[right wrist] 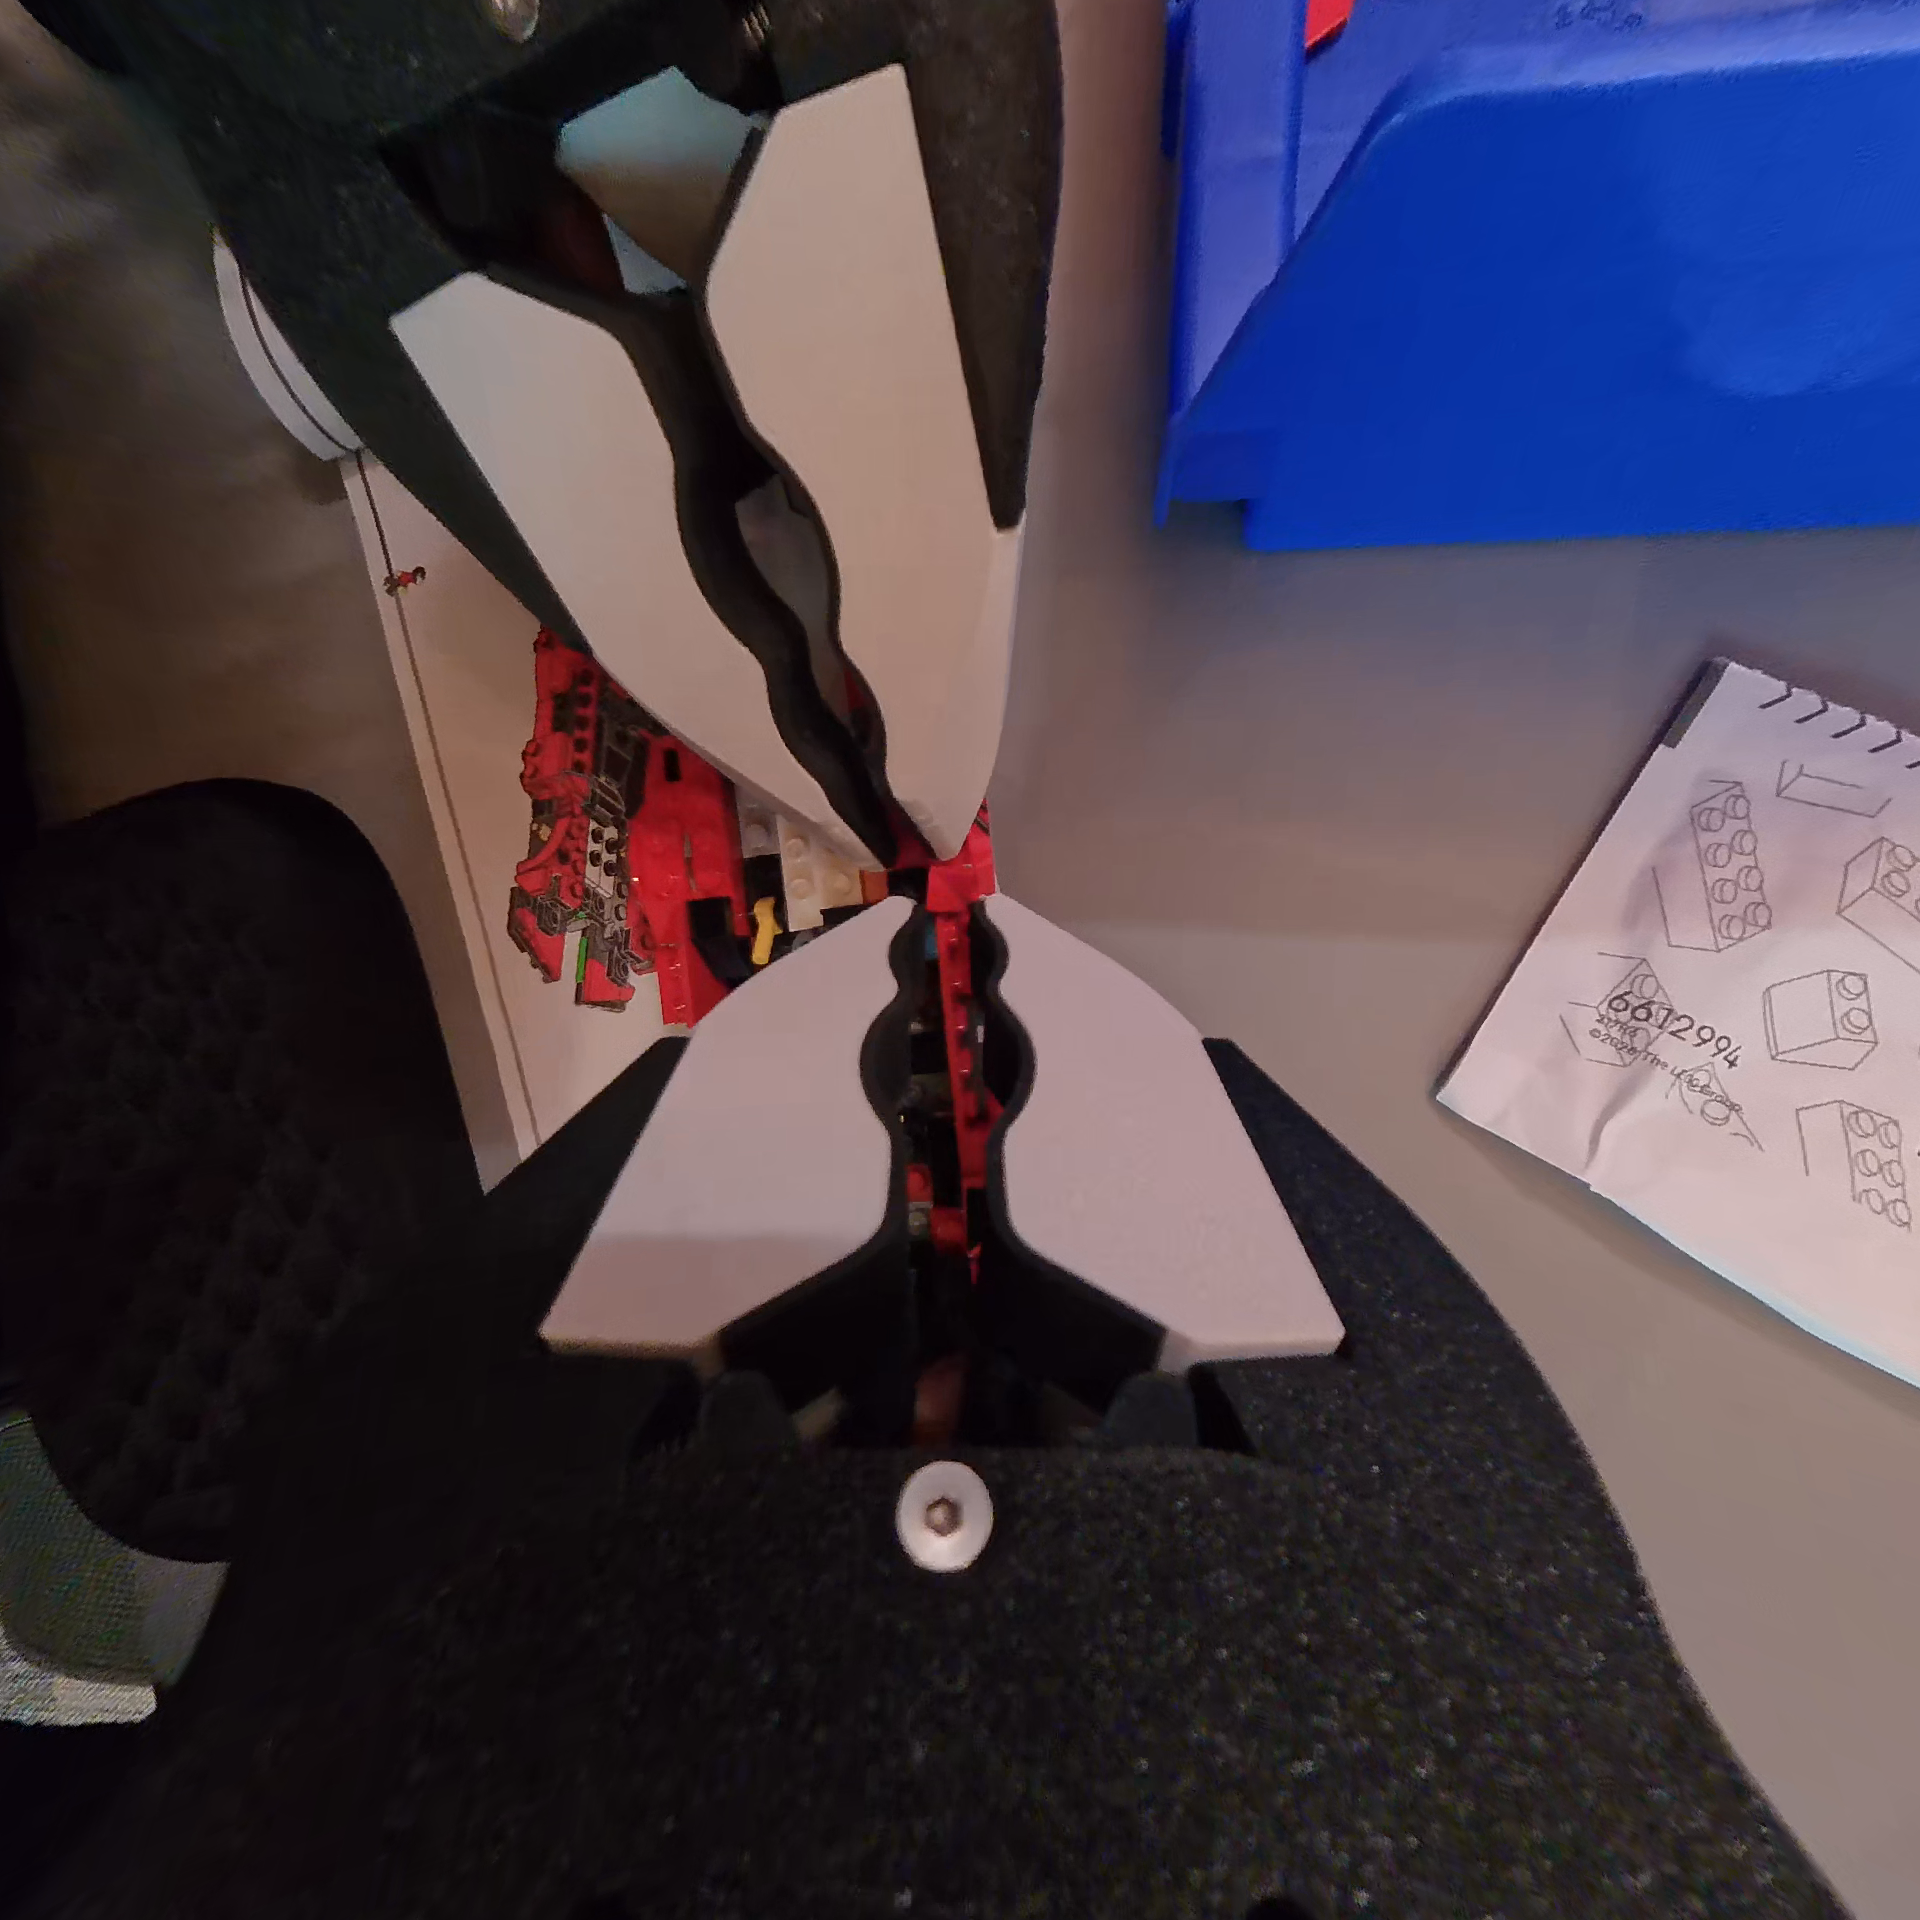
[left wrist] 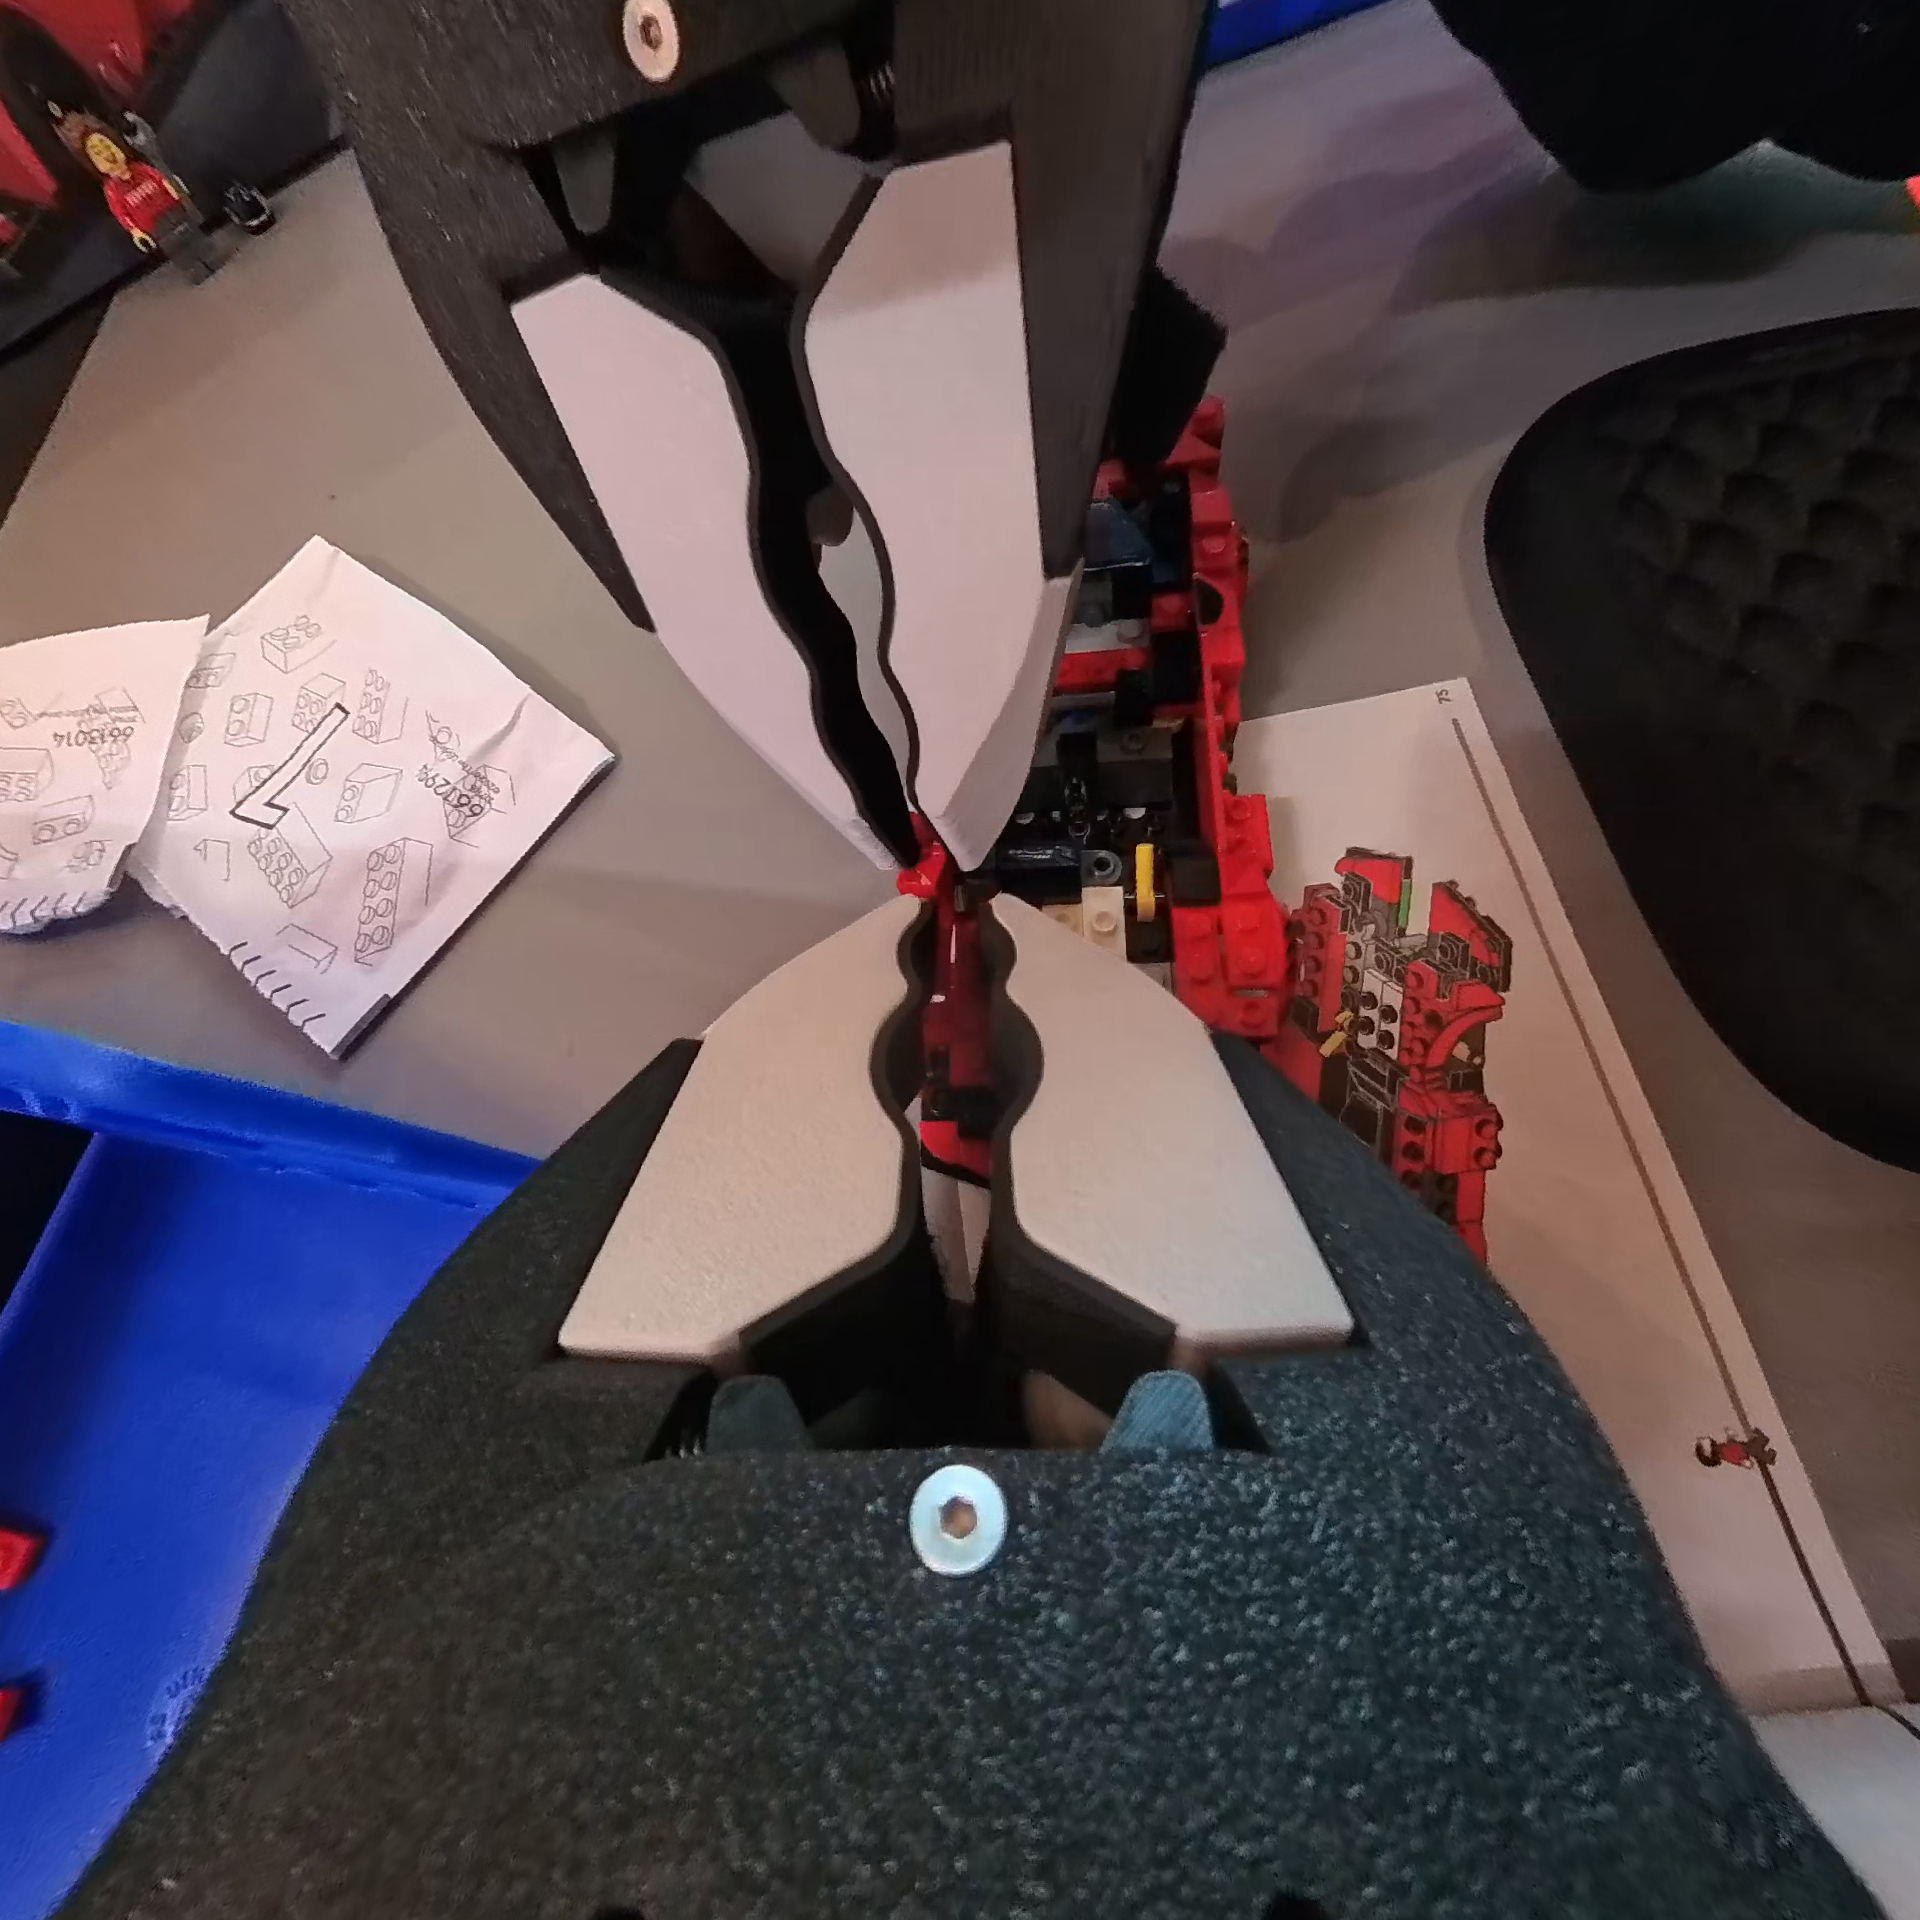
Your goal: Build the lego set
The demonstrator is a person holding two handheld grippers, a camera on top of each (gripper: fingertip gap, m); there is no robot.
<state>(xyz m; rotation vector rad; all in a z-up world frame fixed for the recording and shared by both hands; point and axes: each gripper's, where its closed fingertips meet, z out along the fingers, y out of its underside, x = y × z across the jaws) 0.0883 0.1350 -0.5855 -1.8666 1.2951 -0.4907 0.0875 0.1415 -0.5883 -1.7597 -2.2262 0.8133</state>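
Observation:
A partly built red and black lego car model [left wrist: 1221, 665] lies on the grey table, partly on an open instruction booklet [left wrist: 1621, 1195]. My left gripper [left wrist: 951, 906] is nearly shut, and its jaws close around the model's red side wall, which shows through the gap. My right gripper [left wrist: 923, 854] comes in from the far side, tip to tip with the left, and is shut on a small red piece [left wrist: 928, 876] at the model's end. In the right wrist view, my right gripper [right wrist: 942, 906] sits over the red wall, with the left gripper [right wrist: 920, 847] opposite and the model [right wrist: 696, 873] to the left.
Two torn white paper bags [left wrist: 312, 769] lie to the left of the model; one shows in the right wrist view [right wrist: 1745, 987]. A blue parts bin [left wrist: 156, 1351] stands at the near left and also shows in the right wrist view [right wrist: 1558, 291]. A black mesh seat [left wrist: 1745, 707] borders the table. A minifigure [left wrist: 140, 203] stands far left. My left and right fingertips are right by each other.

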